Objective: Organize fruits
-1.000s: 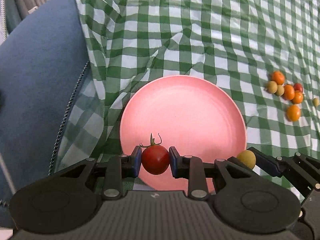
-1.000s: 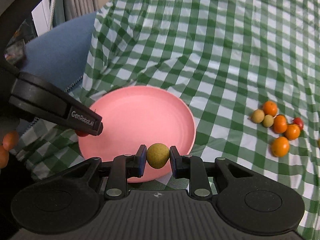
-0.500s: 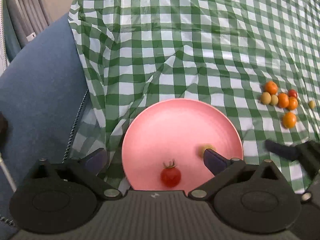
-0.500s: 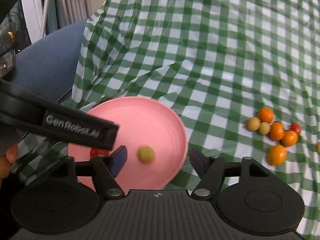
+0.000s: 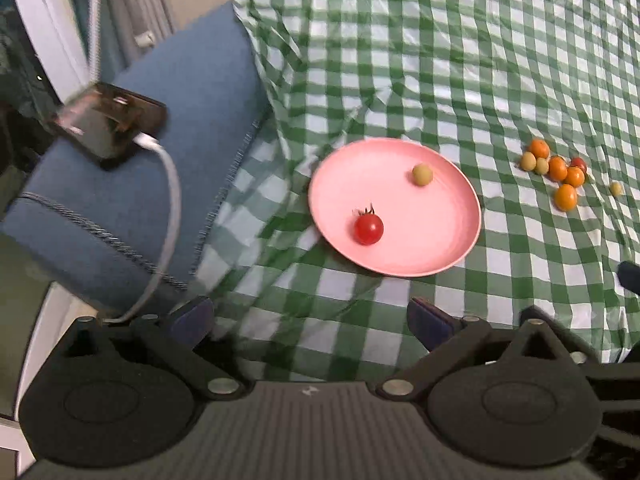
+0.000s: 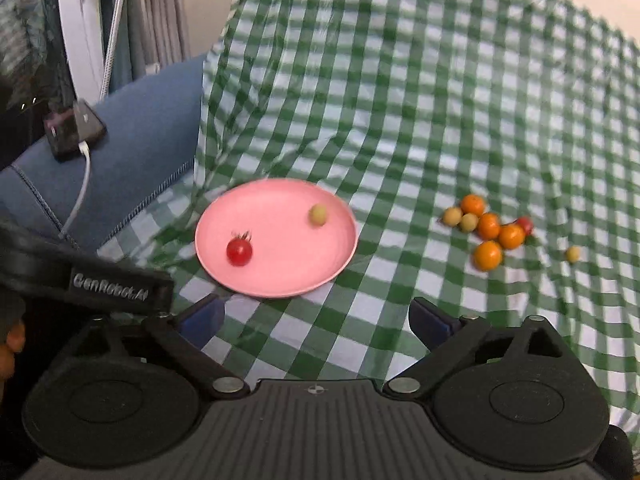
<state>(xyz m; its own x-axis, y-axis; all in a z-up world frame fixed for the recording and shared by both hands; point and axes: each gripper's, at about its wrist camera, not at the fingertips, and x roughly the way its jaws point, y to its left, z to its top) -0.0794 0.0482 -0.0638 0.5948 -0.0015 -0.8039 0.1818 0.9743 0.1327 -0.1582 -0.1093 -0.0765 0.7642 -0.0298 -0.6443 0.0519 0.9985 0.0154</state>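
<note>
A pink plate (image 5: 436,252) (image 6: 280,280) lies on the green checked cloth. On it lie a red cherry tomato (image 5: 368,229) (image 6: 239,251) and a yellow-green fruit (image 5: 422,174) (image 6: 318,214). A cluster of several orange, yellow and red small fruits (image 5: 556,170) (image 6: 488,228) lies to the right of the plate, with one small yellow fruit (image 5: 616,188) (image 6: 572,254) apart. My left gripper (image 5: 310,322) is open and empty, held above and in front of the plate. My right gripper (image 6: 316,320) is open and empty, also back from the plate.
A blue cushion (image 5: 160,160) (image 6: 132,152) lies left of the cloth, with a dark phone (image 5: 108,120) (image 6: 72,128) and its white cable (image 5: 168,200) on it. The left gripper's body (image 6: 88,280) shows at the left of the right wrist view.
Both grippers let go of their fruits onto the plate, opened wide, and have pulled up and back from it. The tomato and yellow-green fruit now lie on the plate.
</note>
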